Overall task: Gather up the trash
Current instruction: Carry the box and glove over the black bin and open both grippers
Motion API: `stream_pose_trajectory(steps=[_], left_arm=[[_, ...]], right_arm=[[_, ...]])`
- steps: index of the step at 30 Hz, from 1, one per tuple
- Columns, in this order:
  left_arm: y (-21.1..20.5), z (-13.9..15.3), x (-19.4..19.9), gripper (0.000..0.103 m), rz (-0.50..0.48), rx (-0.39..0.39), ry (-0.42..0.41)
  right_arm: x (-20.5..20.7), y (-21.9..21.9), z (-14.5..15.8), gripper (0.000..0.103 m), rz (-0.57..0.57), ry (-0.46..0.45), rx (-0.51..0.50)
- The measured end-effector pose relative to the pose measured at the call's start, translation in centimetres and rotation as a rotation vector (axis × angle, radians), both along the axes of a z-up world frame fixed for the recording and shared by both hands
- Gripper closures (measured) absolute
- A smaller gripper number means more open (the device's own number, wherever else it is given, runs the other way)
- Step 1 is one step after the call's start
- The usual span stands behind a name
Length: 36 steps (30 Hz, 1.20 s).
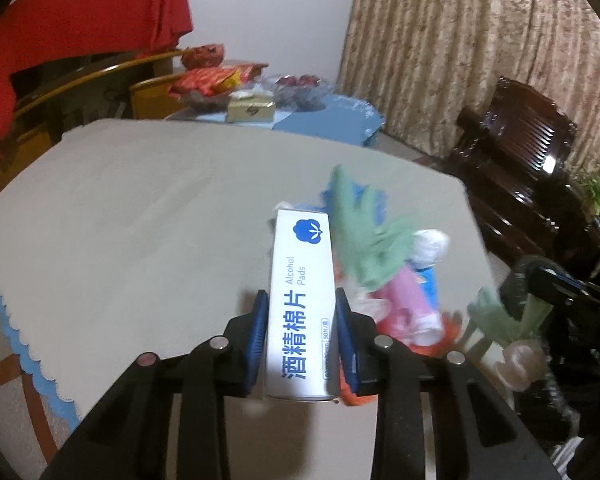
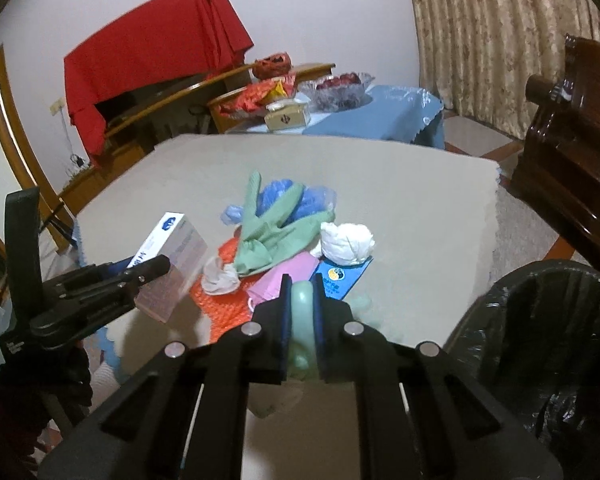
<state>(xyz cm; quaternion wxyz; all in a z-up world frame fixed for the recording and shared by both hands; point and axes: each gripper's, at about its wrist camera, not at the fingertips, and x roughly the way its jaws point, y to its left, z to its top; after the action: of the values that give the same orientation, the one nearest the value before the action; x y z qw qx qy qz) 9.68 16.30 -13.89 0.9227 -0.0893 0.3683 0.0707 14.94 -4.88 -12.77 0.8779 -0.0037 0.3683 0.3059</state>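
My left gripper (image 1: 301, 320) is shut on a white alcohol-pads box (image 1: 302, 304) and holds it above the beige table (image 1: 140, 216). The box (image 2: 172, 248) and left gripper (image 2: 148, 270) also show in the right wrist view. My right gripper (image 2: 302, 292) is shut on a pale green rubber glove (image 2: 303, 320); that glove (image 1: 504, 320) hangs at the right in the left wrist view. A trash pile lies on the table (image 2: 420, 216): another green glove (image 2: 276, 224), blue plastic (image 2: 296, 196), a white wad (image 2: 346, 242), pink packet (image 2: 284, 278), orange net (image 2: 220, 300).
A black-lined trash bin (image 2: 540, 340) stands by the table's right front corner. A dark wooden chair (image 2: 572, 152) stands to the right. Behind is a blue-clothed side table (image 2: 380, 120) with a tissue box, snacks and a glass fruit bowl. Curtains hang at the back right.
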Motion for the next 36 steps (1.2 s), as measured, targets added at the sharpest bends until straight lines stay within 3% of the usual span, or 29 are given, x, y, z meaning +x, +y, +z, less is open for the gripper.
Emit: stream_pose_trajectory(steps=[9,18,22,30,33,34,36], left_arm=[[-5.7,2.8,0.4,0.071,-0.14,-0.041,-0.035],[-12.1,4.6,2.2,0.071,-0.303,-0.075,-0.066],[-16.0,4.6,3.2,0.071,-0.392,-0.086,-0.073],[-22.7,3.1,4.8,0.071,-0.544,-0.115,-0.042],[-25.1,2.5,5.4,0.069,-0.604,-0.132,-0.03],[-25.5,2.4,5.6,0.067,-0.617,-0.142,-0.025],[-26.3,2.3,5.9,0.046,-0.629,-0.152,-0.022]], right_arm=[[-1.0,-3.6,3.6,0.095,-0.03,-0.042,0.049],[-1.1,-11.0,6.8,0.095,-0.185,-0.13,0.04],[-0.9,-14.9,6.4,0.095,-0.278,-0.132,0.011],[-0.7,-21.0,2.7,0.095,-0.444,-0.074,-0.066],[-0.9,-22.5,1.3,0.09,-0.492,-0.045,-0.077],[-0.9,-22.9,0.9,0.088,-0.511,-0.039,-0.087],[-1.1,-23.4,0.5,0.076,-0.534,-0.039,-0.098]])
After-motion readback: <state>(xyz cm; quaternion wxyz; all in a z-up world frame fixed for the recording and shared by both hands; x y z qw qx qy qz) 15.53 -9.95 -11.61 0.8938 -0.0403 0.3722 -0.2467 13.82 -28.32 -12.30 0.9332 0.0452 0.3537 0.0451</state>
